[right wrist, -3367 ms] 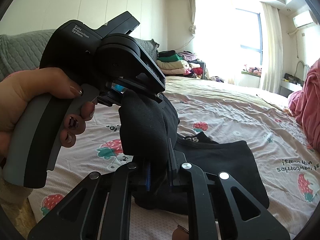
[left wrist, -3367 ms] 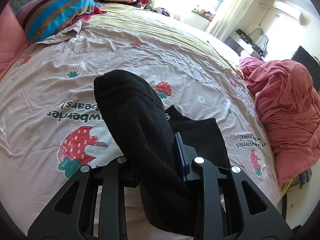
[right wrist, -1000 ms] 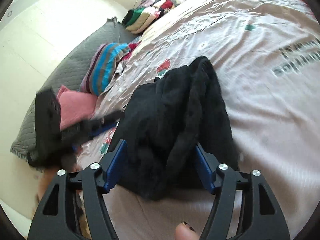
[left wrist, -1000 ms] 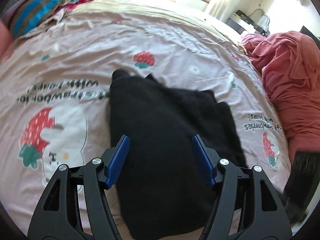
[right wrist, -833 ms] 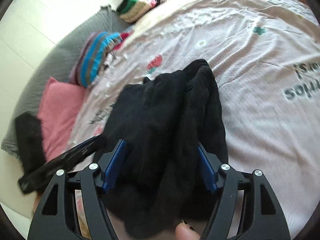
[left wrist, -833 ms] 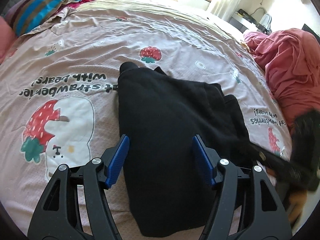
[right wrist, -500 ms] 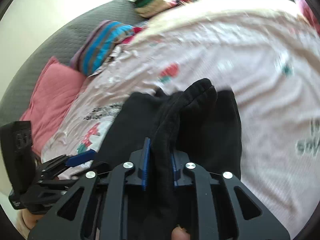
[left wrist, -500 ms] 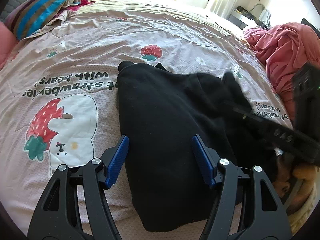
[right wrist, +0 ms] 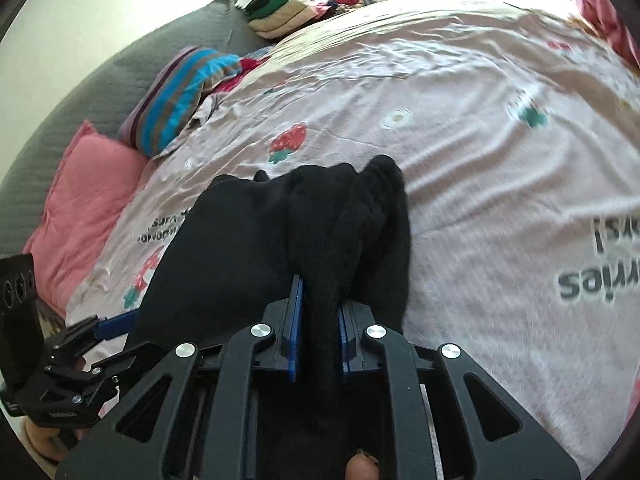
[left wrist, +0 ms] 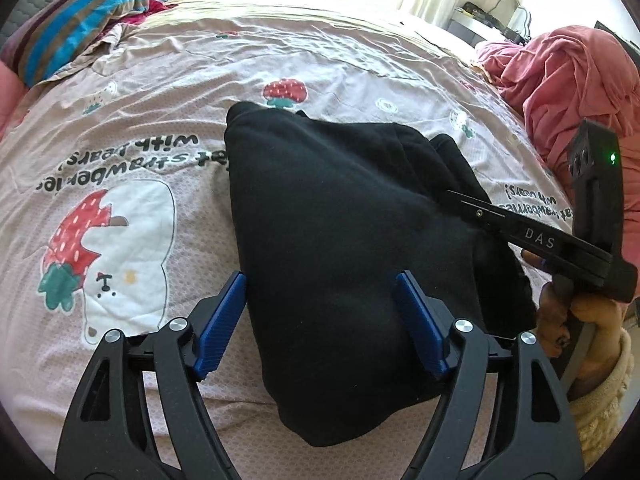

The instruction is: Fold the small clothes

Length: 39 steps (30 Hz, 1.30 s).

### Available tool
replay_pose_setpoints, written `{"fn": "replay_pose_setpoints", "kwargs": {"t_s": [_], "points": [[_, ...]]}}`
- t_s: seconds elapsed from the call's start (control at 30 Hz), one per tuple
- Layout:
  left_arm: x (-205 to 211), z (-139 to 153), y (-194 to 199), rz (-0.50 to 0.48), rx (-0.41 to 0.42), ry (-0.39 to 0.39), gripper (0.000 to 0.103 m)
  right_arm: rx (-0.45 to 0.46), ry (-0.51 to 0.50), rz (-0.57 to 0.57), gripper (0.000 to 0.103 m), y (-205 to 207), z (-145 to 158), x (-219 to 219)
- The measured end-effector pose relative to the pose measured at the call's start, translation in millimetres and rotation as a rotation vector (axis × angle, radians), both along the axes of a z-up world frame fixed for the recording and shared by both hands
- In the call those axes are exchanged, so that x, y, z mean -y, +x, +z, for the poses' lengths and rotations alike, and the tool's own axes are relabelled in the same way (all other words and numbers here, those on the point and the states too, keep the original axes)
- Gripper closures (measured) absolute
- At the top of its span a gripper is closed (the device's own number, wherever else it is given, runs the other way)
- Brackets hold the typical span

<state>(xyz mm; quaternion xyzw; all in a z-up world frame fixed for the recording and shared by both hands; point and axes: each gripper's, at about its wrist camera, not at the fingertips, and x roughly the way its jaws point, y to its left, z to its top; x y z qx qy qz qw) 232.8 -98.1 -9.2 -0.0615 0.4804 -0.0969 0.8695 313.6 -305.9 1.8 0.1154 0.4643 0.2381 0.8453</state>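
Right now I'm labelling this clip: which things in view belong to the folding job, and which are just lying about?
In the job:
- soft black fabric garment
- right hand-held gripper, shut on a fold of it
- left hand-held gripper, open astride it

Lying about:
- striped blue, brown and purple pillow
- pink square cushion
- crumpled pink blanket
- stack of folded clothes

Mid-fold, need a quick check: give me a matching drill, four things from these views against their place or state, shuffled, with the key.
Things:
1. left tongs
2. right tongs
3. striped pillow
4. pink bundle

States:
A. heaped at the bed's edge
B. open, straddling the black garment
C. against the grey headboard
D. shut on a fold of the garment

Pairs: 1-B, 2-D, 3-C, 4-A
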Motion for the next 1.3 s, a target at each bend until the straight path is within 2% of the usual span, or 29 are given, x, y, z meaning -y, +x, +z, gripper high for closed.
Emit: {"fn": "replay_pose_setpoints", "kwargs": {"t_s": [0.07,0.2,0.27,0.37,0.57,0.83,0.9,0.93,0.97,1.07,1.2,1.3], "points": [[0.1,-0.4,-0.6,-0.001,-0.002,0.002,0.035,-0.020,0.047,-0.027,0.082,-1.5,-4.3,6.9],[-1.4,-1.1,-1.2,0.005,-0.004,0.001,0.035,-0.028,0.065,-0.013,0.073,-11.3,2.2,9.1],[-2.1,-1.1,-2.4,0.008,-0.002,0.002,0.035,-0.037,0.094,-0.009,0.060,-18.3,5.9,12.4],[-2.9,-1.1,-4.0,0.011,-0.002,-0.004,0.035,-0.053,0.133,0.015,0.045,-29.5,9.7,13.2],[-5.0,1.2,-8.6,0.011,0.005,-0.006,0.035,-0.058,0.118,0.059,0.037,-53.9,11.7,5.4],[-9.2,3.8,-17.1,0.021,0.011,-0.021,0.035,-0.061,0.128,0.049,0.039,-66.0,11.3,6.4],[-9.3,4.9,-18.4,0.019,0.011,-0.022,0.035,-0.053,0.103,0.051,0.049,-66.8,11.4,3.6],[-9.0,5.5,-18.9,0.017,0.013,-0.021,0.036,-0.050,0.094,0.051,0.058,-67.4,11.9,2.8],[-8.1,6.8,-19.8,0.014,0.014,-0.019,0.037,-0.048,0.090,0.050,0.072,-67.3,11.6,2.8],[-5.4,10.1,-22.6,-0.002,0.013,-0.031,0.042,-0.020,0.082,0.045,0.087,-69.9,17.8,4.8],[2.2,10.3,-29.5,-0.031,0.013,-0.029,0.043,0.028,0.041,0.048,0.088,-79.3,25.9,6.8],[5.4,7.2,-32.5,-0.040,0.011,-0.022,0.042,-0.007,-0.031,0.034,0.084,-79.4,6.6,3.5]]}}
